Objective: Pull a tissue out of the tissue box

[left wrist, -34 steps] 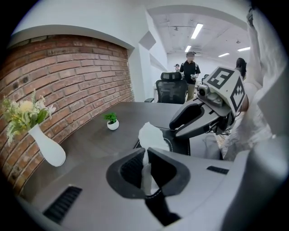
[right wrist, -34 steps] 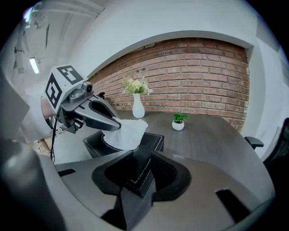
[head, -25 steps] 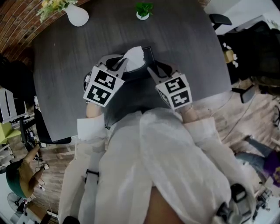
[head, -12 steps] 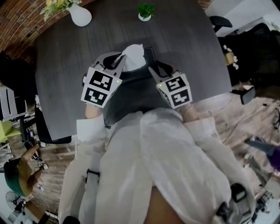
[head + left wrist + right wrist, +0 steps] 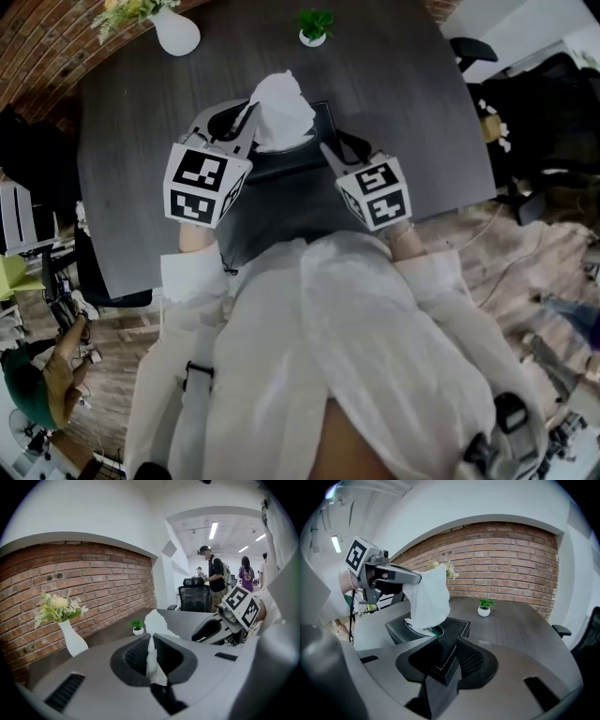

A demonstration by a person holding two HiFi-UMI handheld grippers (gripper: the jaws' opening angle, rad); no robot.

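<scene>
A dark tissue box (image 5: 298, 161) is seen in the middle of the dark worktop (image 5: 131, 141) in the head view. The left tongs (image 5: 151, 637) are clamped on a white tissue (image 5: 279, 111), with their jaws pressed together on a thin fold of it. The tissue is held up above the box, and in the right gripper view its lower end is seen at the oval opening in the box's top. Whether that end is out of the opening cannot be told. The right tongs (image 5: 443, 641) are closed on the near corner of the box, at about 4 o'clock from the tissue in the head view, and the stitched edge of the box is gripped between their jaws. A white vase (image 5: 174, 34) with flowers is set at 11 o'clock from the box, well apart from it. A small potted plant (image 5: 314, 25) is placed at 12 o'clock, near the far edge of the worktop. A brick wall (image 5: 511, 564) is seen behind the worktop.
</scene>
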